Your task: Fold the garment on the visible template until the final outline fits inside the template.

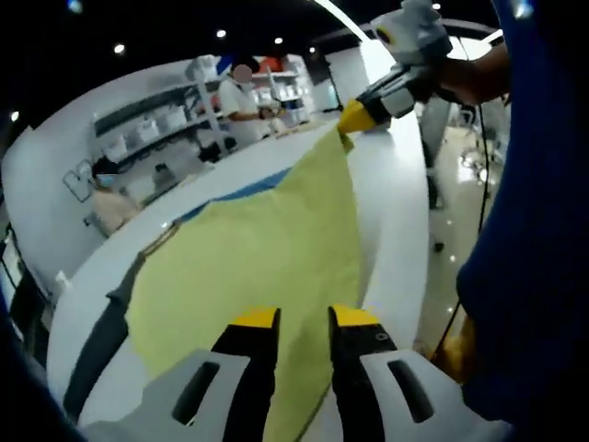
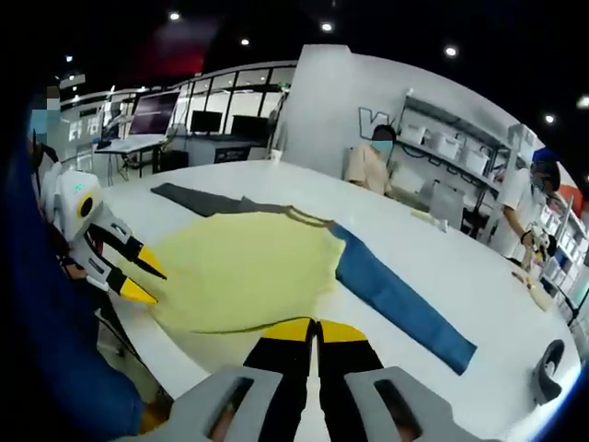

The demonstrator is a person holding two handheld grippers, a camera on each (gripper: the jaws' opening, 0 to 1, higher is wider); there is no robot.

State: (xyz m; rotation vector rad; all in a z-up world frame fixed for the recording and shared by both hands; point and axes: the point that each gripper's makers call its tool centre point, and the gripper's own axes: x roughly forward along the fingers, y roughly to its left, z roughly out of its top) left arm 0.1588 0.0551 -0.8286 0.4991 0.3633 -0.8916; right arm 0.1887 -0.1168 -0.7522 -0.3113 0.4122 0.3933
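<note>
Left gripper view: the left gripper has its yellow tips clenched on the near hem of the yellow garment; the right gripper pinches a far corner, lifting the cloth taut off the white table, presumably to carry a fold over. Beneath lies the blue template, with a dark grey strip beyond. People stand at shelves behind.

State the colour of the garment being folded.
Pale yellow garment, clearest in the right gripper view.
</note>
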